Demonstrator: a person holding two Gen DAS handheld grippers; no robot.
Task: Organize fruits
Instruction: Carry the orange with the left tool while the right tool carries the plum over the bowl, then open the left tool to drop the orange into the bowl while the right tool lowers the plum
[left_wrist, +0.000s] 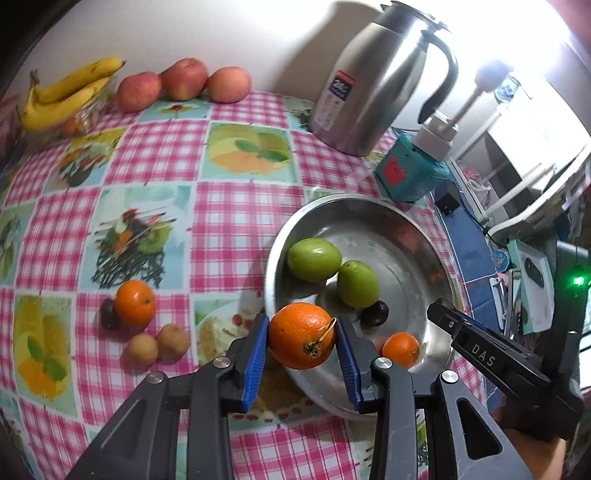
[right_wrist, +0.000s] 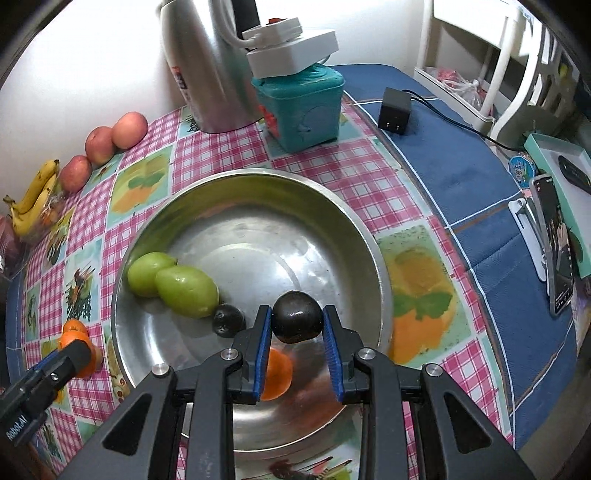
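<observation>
Nearest, our left tool (left_wrist: 302, 336) clamps an orange (left_wrist: 301, 335) at the bowl (right_wrist: 207, 192) rim; our right tool (right_wrist: 297, 323) grips a dark fruit (right_wrist: 297, 321) over it. Several fruits lie inside already; beyond, loose fruit (left_wrist: 135, 302) remains on the table (left_wrist: 240, 206).

The bowl (right_wrist: 258, 184) sits before the kettle (right_wrist: 207, 66); apples (left_wrist: 181, 83) and bananas (left_wrist: 62, 92) line the wall behind.
</observation>
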